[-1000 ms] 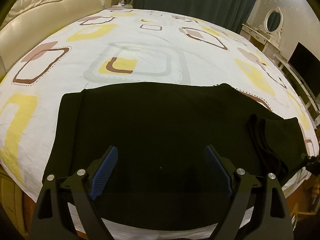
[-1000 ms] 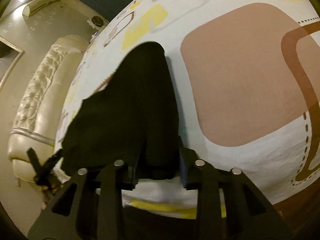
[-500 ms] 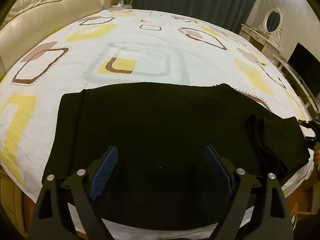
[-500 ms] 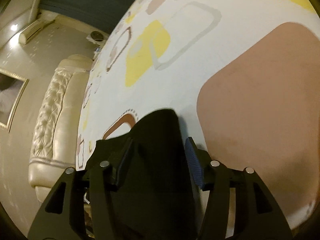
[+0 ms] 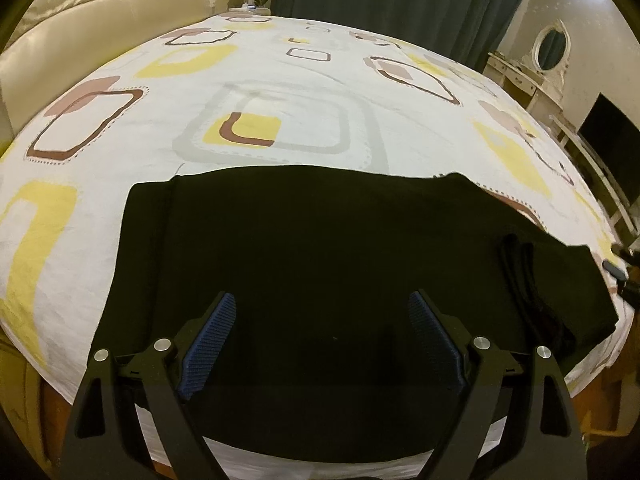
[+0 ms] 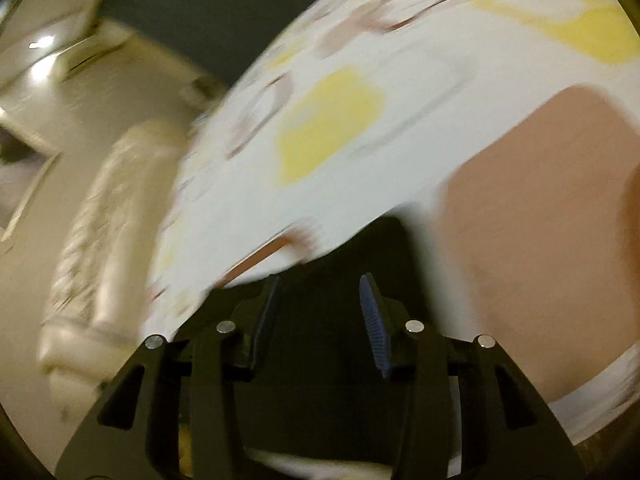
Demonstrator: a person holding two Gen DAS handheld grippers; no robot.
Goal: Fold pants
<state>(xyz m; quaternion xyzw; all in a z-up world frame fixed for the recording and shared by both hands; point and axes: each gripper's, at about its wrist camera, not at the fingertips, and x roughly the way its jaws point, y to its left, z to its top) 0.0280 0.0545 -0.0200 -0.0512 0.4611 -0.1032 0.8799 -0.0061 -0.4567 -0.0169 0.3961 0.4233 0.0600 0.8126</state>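
Black pants (image 5: pixel 320 248) lie flat across the near edge of the bed, with a bunched fold at their right end (image 5: pixel 532 280). My left gripper (image 5: pixel 320 320) is open and empty, hovering over the middle of the pants. In the blurred right wrist view, my right gripper (image 6: pixel 320 292) is open with its fingers astride the end of the black pants (image 6: pixel 320 360); the cloth lies between the jaws, not pinched. The right gripper's tip also shows at the far right of the left wrist view (image 5: pixel 616 272).
The bed (image 5: pixel 304 92) has a white sheet with yellow and brown squares. A cream tufted headboard (image 5: pixel 100 20) stands on the left, dark curtains (image 5: pixel 400 0) behind, and a white dresser with an oval mirror (image 5: pixel 548 48) and a dark screen (image 5: pixel 608 140) on the right.
My right gripper opened and let go of the pants end, and it is swinging, blurring its view. The pants' right end settled on the bed. My left gripper stayed still.
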